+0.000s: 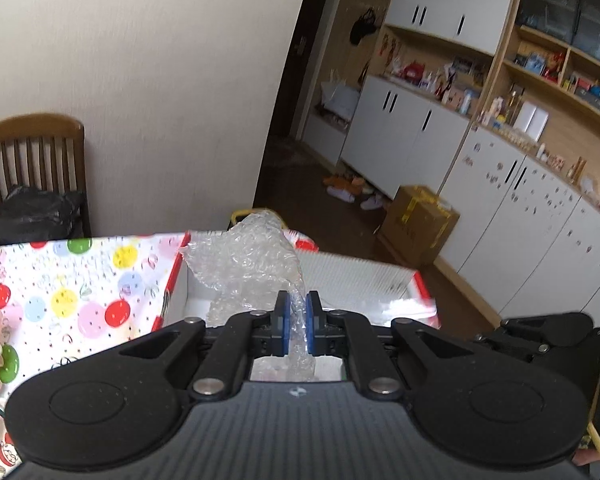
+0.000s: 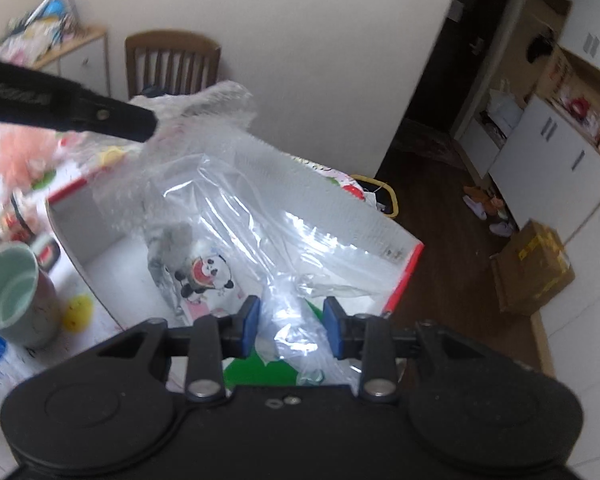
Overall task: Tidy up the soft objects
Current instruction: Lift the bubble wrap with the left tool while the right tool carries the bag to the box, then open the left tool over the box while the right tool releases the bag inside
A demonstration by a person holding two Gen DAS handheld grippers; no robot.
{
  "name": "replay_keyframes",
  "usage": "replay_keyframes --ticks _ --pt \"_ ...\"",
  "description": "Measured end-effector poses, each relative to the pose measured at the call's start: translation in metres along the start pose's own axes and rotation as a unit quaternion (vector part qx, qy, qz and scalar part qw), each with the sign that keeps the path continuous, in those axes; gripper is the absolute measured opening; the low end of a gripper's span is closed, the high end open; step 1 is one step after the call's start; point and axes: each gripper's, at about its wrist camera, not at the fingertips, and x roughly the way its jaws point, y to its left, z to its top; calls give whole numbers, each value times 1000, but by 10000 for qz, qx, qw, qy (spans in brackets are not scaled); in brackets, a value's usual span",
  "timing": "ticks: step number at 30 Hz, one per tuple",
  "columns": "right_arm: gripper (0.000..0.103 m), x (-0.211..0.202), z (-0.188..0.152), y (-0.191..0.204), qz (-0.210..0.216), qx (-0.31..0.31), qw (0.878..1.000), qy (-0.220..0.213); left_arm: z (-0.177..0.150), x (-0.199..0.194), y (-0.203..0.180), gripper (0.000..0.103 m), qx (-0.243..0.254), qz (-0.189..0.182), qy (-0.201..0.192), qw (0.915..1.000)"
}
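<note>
bubble wrap hangs over the box on the table; mug left of the box

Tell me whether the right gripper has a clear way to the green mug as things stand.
Probably not yet. The right gripper is closed on a clear plastic bag over the white box. The green mug stands unblocked on the table outside the box's left wall, but the jaws are occupied.
</note>
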Motion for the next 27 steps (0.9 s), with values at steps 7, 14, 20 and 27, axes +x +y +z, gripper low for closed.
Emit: replay_keyframes --ticks 7,14,20,27 --pt "34 28 -2 10 -9 -507 9985 198 -13 41 4 7 293 103 537 9981" --pt "34 43 -4 9 125 -556 9975 416 -27 71 11 8 296 -12 1176 9926" --pt "34 49 -6 7 258 -532 9970 499 -33 87 15 8 200 -10 1484 9887" --pt "37 42 -7 1 428 -537 9966 444 -36 100 8 9 334 73 1774 9835"
